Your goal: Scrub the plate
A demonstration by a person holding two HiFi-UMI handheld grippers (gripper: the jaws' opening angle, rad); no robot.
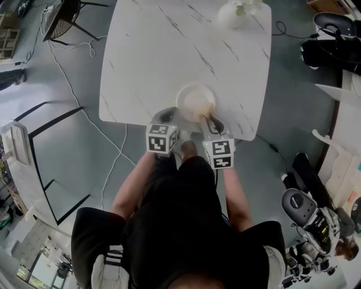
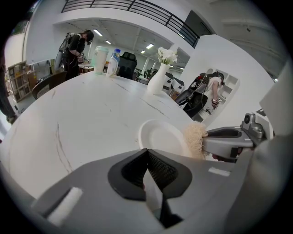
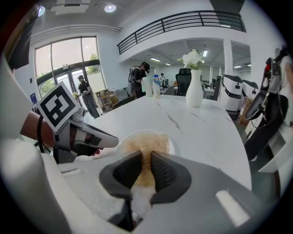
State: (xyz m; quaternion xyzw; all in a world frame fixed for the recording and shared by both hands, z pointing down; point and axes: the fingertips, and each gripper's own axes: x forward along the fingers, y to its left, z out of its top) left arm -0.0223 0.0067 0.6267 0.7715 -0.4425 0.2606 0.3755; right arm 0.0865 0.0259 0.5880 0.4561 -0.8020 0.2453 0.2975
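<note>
A round, smooth white plate (image 1: 185, 95) sits at 6 o'clock on the white, grey-veined marble bench (image 1: 169, 51). The left tool (image 2: 147, 153) is pressed together on the plate's thin rim at 8 o'clock. The right tool (image 3: 145, 156) pinches a tan, coarse, fibrous scrub pad (image 3: 144, 141) resting on the plate's face. A white bulbous vase (image 1: 230, 16) stands at 1 o'clock.
</note>
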